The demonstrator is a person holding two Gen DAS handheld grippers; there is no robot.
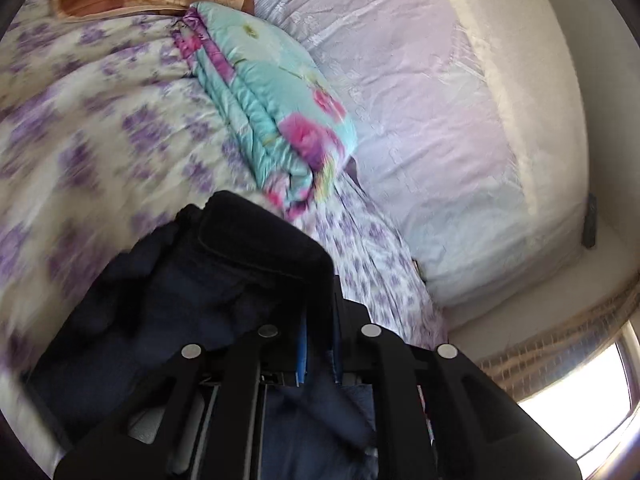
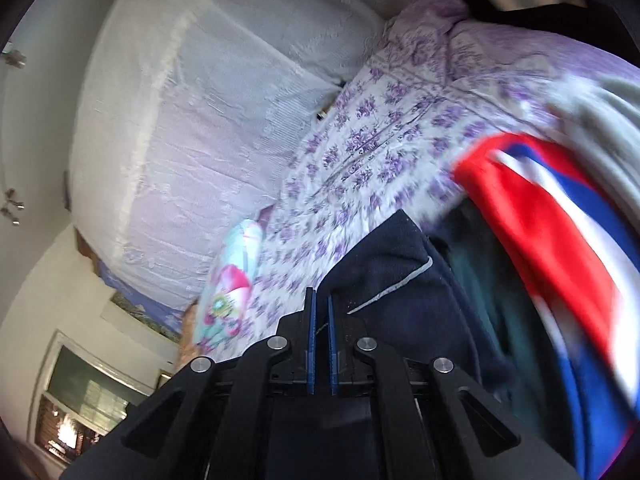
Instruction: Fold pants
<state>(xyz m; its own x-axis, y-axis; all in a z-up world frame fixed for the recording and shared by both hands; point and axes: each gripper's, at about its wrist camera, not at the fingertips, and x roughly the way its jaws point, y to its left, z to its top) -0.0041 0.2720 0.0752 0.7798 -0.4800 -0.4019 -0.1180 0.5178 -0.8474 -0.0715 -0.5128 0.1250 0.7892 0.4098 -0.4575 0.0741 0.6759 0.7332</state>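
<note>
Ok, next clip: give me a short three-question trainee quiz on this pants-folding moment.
1. True or false: both grippers are shut on the dark pants.
2. What pattern does the bedsheet have? A) purple flowers B) green stripes C) plain white
3. Which view shows the red, white and blue cloth?

Key: 1 true: the left gripper and right gripper each pinch dark fabric. 2 A. 3 right wrist.

Ahead of your left gripper [image 1: 320, 312] and slightly left, a folded turquoise floral quilt [image 1: 276, 104] lies on the bed [image 1: 100, 120] beside the draped headboard [image 1: 420, 100], with open purple-flowered sheet further left. Close to the right of your right gripper [image 2: 322, 312], a red, white and blue cloth [image 2: 560, 248] blocks that side, while the sheet ahead lies open.
</note>
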